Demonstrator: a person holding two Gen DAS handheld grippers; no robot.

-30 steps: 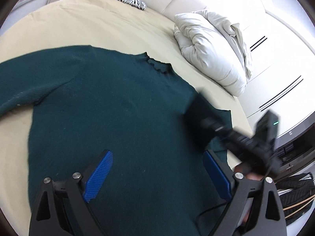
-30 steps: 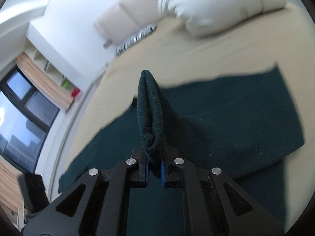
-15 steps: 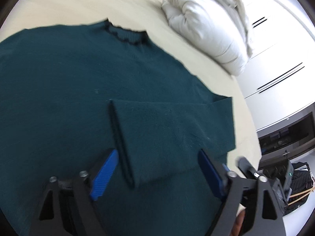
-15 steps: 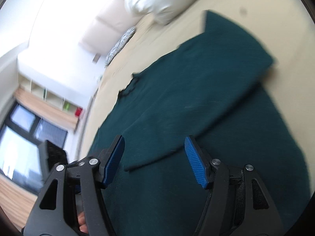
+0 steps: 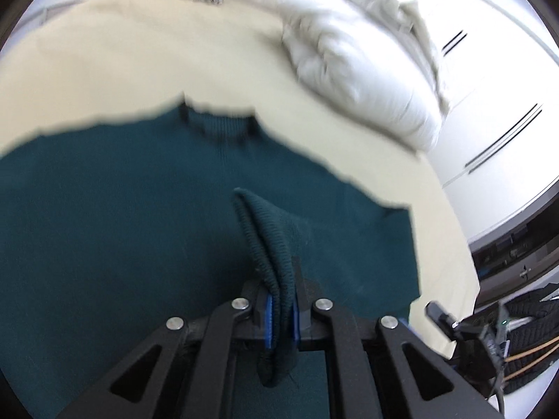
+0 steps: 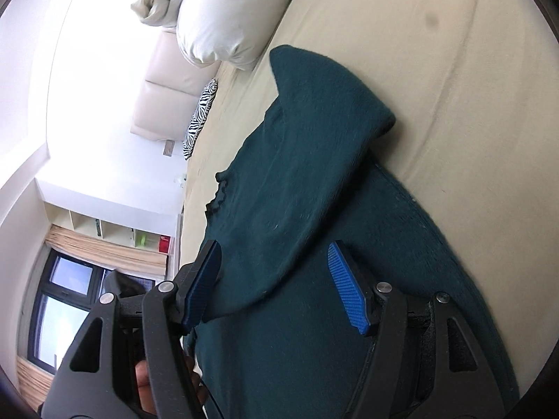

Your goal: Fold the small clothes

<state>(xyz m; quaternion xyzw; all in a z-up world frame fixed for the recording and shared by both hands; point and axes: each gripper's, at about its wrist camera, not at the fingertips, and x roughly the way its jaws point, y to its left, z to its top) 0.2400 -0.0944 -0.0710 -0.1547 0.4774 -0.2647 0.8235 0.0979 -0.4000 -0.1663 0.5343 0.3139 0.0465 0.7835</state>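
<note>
Two grippers: our left gripper (image 5: 280,309) clamps the sweater's (image 5: 122,192) ribbed cuff (image 5: 269,244); our right gripper (image 6: 276,286) hovers, pads spread, above the folded sleeve (image 6: 314,146).

No legible text anywhere.

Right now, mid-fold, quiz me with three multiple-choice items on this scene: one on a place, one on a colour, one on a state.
1. Where does the sweater lie?
A. on the beige bed sheet
B. on a chair
C. on the floor

2. What colour is the sweater?
A. red
B. dark green
C. white

3. How are the left tongs?
A. wide open
B. out of view
C. shut on the sleeve cuff

Key: 1 A, sheet shows all around it; 2 B, deep green knit in both views; 3 C, ribbed cuff pinched between the blue pads, while the right tongs are open.
</note>
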